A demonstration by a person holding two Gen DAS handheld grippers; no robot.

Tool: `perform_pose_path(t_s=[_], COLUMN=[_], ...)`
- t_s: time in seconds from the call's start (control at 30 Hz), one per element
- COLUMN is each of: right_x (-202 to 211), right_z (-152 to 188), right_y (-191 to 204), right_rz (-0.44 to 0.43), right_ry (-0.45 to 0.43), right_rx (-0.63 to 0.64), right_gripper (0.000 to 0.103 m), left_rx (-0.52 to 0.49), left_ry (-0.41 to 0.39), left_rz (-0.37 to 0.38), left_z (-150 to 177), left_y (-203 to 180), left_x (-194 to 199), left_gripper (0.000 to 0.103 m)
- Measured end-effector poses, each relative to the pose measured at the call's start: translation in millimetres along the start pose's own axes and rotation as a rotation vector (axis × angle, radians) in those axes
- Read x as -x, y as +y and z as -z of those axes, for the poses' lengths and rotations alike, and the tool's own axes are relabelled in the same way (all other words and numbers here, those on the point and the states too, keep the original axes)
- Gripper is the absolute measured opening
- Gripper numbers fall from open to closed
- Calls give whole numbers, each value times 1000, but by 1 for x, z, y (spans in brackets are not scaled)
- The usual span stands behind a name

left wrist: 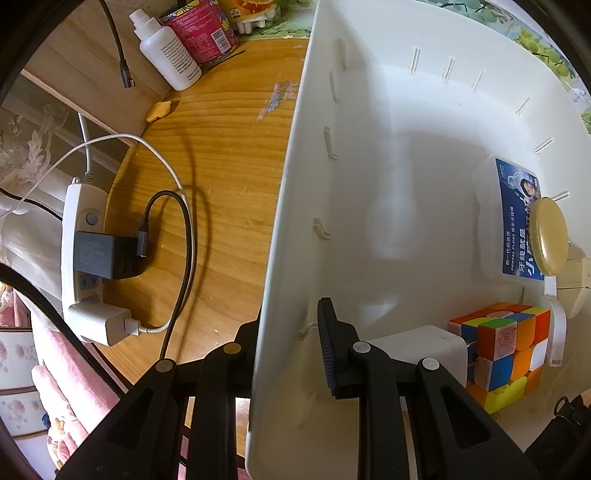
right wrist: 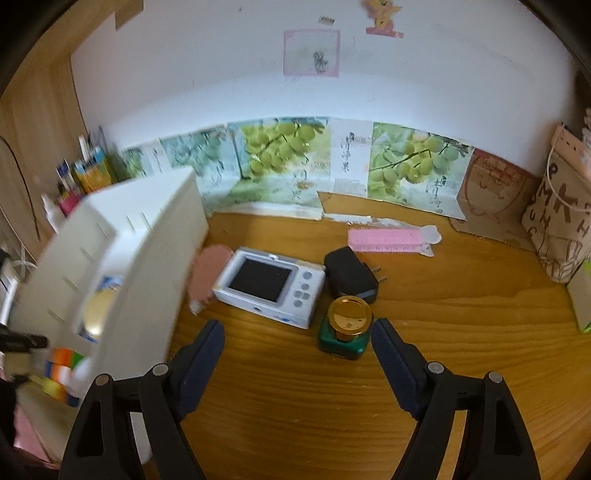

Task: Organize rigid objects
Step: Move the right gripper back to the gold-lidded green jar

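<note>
My left gripper (left wrist: 288, 343) is shut on the side wall of a white plastic bin (left wrist: 295, 206), one finger inside and one outside. The bin is tilted and holds a Rubik's cube (left wrist: 502, 350), a dental floss box (left wrist: 513, 218), a gold-lidded jar (left wrist: 552, 236) and a white adapter (left wrist: 424, 347). In the right wrist view the bin (right wrist: 122, 266) is at the left, blurred. My right gripper (right wrist: 297, 350) is open and empty above the wooden desk. Ahead of it stand a green bottle with a gold cap (right wrist: 347, 328), a white camera (right wrist: 273, 288), a black charger (right wrist: 351, 275) and a pink comb (right wrist: 388, 240).
A power strip (left wrist: 85, 258) with plugged chargers and cables lies left of the bin. A white bottle (left wrist: 166, 48) and a red can (left wrist: 203, 29) stand at the back. A pink oval object (right wrist: 207, 273) lies by the camera. A paper bag (right wrist: 561, 221) stands at the right.
</note>
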State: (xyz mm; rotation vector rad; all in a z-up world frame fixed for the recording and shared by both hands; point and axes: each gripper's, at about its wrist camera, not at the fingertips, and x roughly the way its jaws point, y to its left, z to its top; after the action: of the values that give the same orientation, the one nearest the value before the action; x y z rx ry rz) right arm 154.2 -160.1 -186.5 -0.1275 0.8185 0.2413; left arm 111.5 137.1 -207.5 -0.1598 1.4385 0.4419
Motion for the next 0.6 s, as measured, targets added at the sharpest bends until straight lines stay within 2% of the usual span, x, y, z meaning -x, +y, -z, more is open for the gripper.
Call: perform_pose_path(t_s=[0.13,0.37,0.5,0.53,0.6], right_x=[-17,-38,-46,-47,-47], right_z=[4,9,8,9,9], right_y=[-10,-32,-38,-39,-40], right_rz=[45,45,59,56,33], right_ry=[26,53,70,74,76], right_rx=[-13,-85,-98,-101,-109], right_gripper=[82,81,57,55,42], left_rx=[3,10,11,11,11], left_ry=[4,10,10,10,11], left_rz=[-6,-18,-21,-22,-22], left_z=[0,-1,-1,0,0], left_y=[-1,-2,-2,-2,-2], left_x=[-1,-2,-2,-2,-1], left_gripper=[24,25,25,25,25])
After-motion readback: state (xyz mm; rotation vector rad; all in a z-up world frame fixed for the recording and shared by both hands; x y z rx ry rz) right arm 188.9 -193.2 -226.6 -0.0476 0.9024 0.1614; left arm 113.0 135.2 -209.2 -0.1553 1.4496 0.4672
